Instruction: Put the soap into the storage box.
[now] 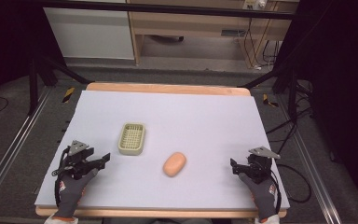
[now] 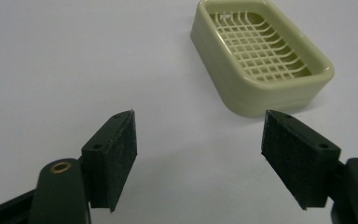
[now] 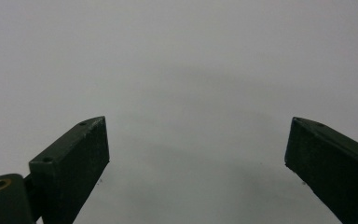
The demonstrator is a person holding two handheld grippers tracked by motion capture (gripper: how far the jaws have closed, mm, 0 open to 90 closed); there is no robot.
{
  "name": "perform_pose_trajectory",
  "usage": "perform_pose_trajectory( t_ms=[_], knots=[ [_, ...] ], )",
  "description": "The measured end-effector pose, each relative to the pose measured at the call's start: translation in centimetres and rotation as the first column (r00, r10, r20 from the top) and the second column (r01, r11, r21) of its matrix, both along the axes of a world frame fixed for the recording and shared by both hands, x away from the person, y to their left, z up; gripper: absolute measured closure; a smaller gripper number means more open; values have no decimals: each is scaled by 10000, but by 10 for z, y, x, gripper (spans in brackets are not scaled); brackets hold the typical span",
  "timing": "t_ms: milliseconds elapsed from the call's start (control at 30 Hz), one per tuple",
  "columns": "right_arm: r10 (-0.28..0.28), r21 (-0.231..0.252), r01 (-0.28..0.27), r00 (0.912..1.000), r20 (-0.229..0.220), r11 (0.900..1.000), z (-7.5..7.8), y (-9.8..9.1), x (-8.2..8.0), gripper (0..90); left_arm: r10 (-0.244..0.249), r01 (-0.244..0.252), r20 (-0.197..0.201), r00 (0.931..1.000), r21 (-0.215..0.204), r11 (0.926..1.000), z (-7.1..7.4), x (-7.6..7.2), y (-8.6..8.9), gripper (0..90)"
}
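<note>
A pale green soap dish [image 1: 132,138] with a grid floor sits left of the table's middle; in the left gripper view the same dish [image 2: 261,60] lies empty ahead and to the right of the jaws. An orange oval soap bar [image 1: 175,164] rests on the sheet to the dish's right and nearer to me. My left gripper [image 1: 101,160] is open near the front left, a short way from the dish, holding nothing [image 2: 198,149]. My right gripper [image 1: 233,166] is open at the front right, jaws wide over bare sheet [image 3: 196,158], well right of the soap.
A white sheet [image 1: 196,116] covers the wooden tabletop. Beyond the far edge are a wooden desk [image 1: 191,23], cables and dark frame legs. Metal rails run along the floor on both sides.
</note>
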State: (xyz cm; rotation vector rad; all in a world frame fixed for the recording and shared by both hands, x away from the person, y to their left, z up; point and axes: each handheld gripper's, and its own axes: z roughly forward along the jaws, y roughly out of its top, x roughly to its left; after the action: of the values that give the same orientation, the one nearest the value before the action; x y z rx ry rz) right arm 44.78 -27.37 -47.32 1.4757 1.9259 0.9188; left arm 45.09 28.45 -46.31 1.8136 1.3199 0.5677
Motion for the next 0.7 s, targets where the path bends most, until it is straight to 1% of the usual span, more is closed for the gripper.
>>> perform_pose_trajectory(
  t_ms=[33, 100, 233, 300, 433, 500, 567, 633, 700],
  knots=[
    [-24, -55, 24, 10000, 32, 10000, 0, 1, -1, 95, 32, -32, 25, 10000, -41, 10000, 0, 0, -1, 267],
    [16, 35, -16, 10000, 67, 10000, 1, 2, -2, 111, -9, 9, -14, 10000, -28, 10000, 1, -1, -2, 270],
    [21, 97, -21, 10000, 3, 10000, 0, 2, -2, 113, -113, 113, -47, 9999, -83, 9999, 2, -2, -6, 275],
    [15, 109, -15, 10000, 71, 9999, -1, 2, -2, 112, -123, 123, 8, 9999, -89, 9999, 3, -2, -7, 277],
    [-30, 153, 28, 10000, 89, 9999, 0, 3, -4, 106, -257, 258, 137, 9996, -64, 9996, 7, -5, -13, 282],
    [34, 129, -36, 9999, 113, 9999, 0, 2, -4, 106, -400, 400, 104, 9991, 13, 9992, 7, -6, -15, 282],
    [30, 126, -31, 9999, 102, 9999, 0, 3, -5, 105, -440, 439, 84, 9990, 40, 9990, 7, -6, -17, 280],
    [24, 186, -29, 9998, 218, 9998, 1, 2, -8, 100, -571, 570, 71, 9983, 166, 9982, 8, -6, -22, 279],
    [3, 213, -9, 9996, 266, 9998, 2, 2, -8, 98, -567, 566, 85, 9984, 95, 9983, 8, -7, -24, 279]
  ],
)
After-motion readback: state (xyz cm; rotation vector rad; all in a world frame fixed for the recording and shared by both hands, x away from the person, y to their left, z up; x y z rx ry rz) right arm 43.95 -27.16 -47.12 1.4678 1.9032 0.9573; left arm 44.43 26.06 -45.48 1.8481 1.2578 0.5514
